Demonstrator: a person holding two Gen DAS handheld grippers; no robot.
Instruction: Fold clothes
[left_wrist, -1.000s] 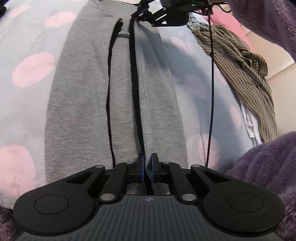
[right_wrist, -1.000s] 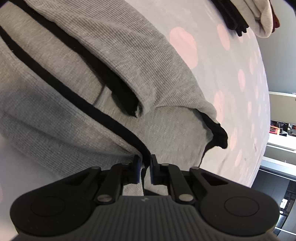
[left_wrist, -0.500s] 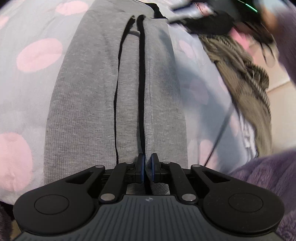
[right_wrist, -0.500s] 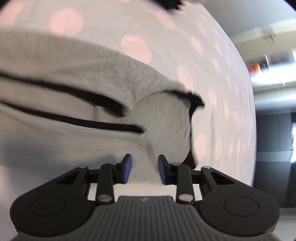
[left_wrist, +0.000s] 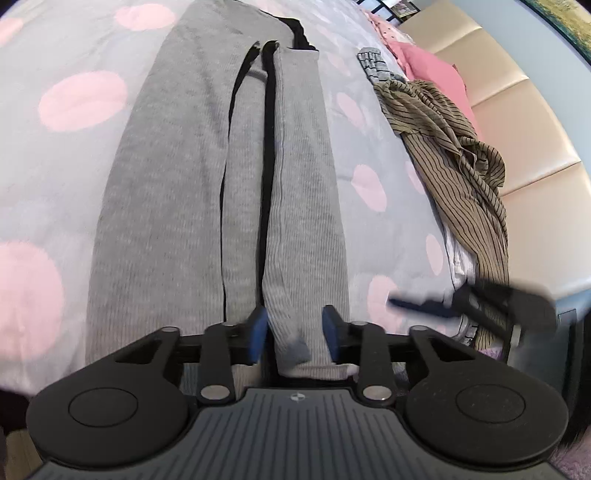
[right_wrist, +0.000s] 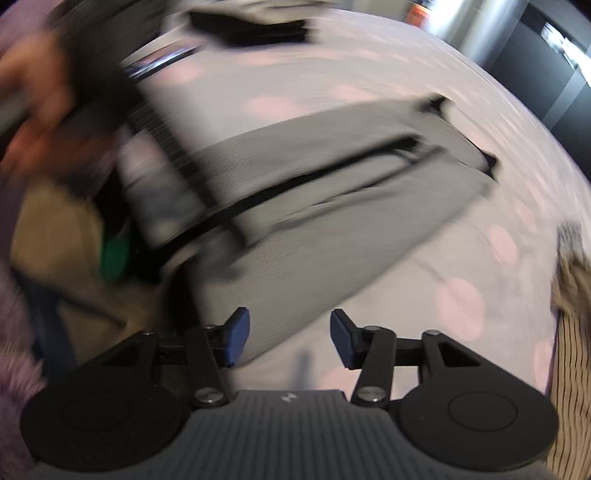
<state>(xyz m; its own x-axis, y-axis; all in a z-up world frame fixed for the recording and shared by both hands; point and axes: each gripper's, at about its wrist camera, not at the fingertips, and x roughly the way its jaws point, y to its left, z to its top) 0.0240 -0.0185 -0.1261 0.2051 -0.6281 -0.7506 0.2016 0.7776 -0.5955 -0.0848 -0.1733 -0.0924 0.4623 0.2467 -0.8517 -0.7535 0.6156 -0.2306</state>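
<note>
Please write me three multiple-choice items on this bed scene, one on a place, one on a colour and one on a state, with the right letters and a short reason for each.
1. Where does the striped olive garment lie relative to the grey garment in the left wrist view?
A. To its right, near the beige headboard
B. On top of it
C. To its left

2. What colour are the spots on the bedspread?
A. Green
B. Pink
C. Black

3. How do the left gripper's pads stand to the grey cloth?
A. Clamped shut on it
B. Apart, with cloth lying between them
C. Nowhere near it

Answers:
1 A: the striped olive garment is heaped right of the grey garment, beside the beige headboard.
2 B: the bedspread shows pink spots.
3 B: the left gripper is opening, and a grey strip lies loose between its pads.
</note>
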